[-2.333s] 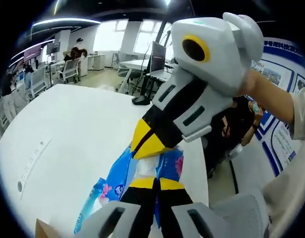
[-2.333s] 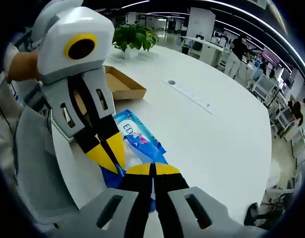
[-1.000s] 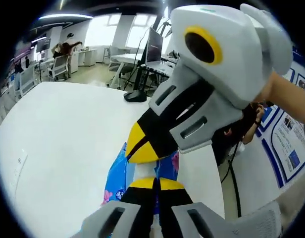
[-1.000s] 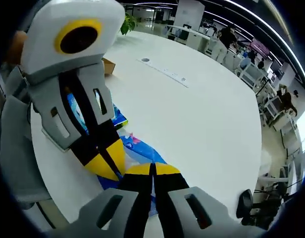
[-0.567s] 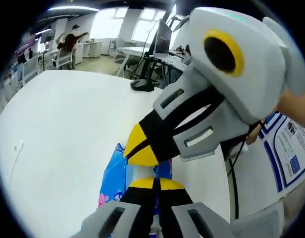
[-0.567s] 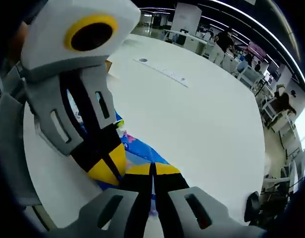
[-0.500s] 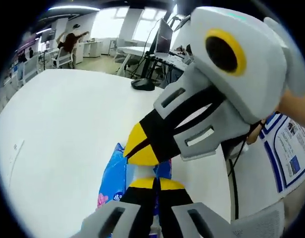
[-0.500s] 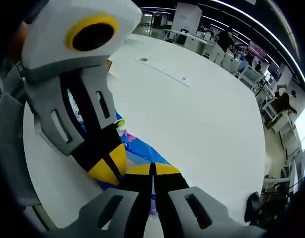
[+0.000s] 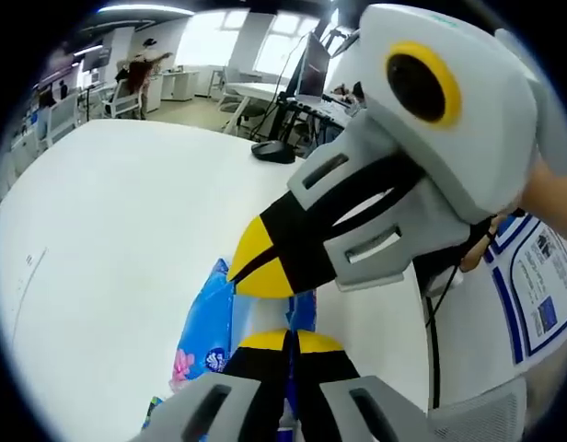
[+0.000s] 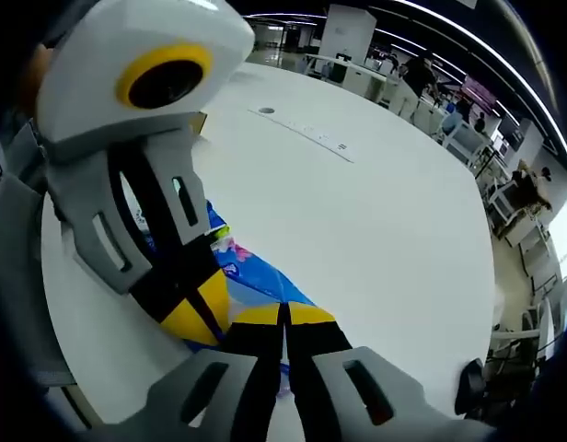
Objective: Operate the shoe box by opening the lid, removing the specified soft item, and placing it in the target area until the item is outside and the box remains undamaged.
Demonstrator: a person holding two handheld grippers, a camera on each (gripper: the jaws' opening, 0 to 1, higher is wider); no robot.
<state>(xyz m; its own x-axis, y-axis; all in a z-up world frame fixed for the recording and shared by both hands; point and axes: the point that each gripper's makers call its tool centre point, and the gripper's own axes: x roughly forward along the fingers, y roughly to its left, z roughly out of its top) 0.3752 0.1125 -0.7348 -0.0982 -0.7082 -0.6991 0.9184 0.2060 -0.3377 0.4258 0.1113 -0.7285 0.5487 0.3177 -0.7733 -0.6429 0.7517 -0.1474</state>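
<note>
Both tools meet at one end of the soft item, a blue printed pack [image 9: 210, 322] that lies on the white counter [image 9: 109, 221]. In the left gripper view, our left tool [image 9: 283, 343] has its yellow-tipped jaws drawn together with no gap between them, pinching the near edge of the pack, while the right tool [image 9: 258, 272] enters from the right with its own tips pressed together onto the same end, just beyond ours. In the right gripper view, the right tool [image 10: 283, 318] likewise shows its jaws closed on the pack [image 10: 251, 276], and the left tool [image 10: 196, 308] comes in from the left, its tips touching the wrapper just beside ours. The pack's long axis runs away from the right tool toward the upper left of that view, passing behind the left tool's body. We judge that the pack is already outside the shoe box, a brown corner of which [image 10: 202, 121] peeks out behind the left tool, well apart from the grasp point. Since both tools grip the same end, neither is nearer; the coming move, as we judge it, turns on lowering the pack along its length onto the counter.
</note>
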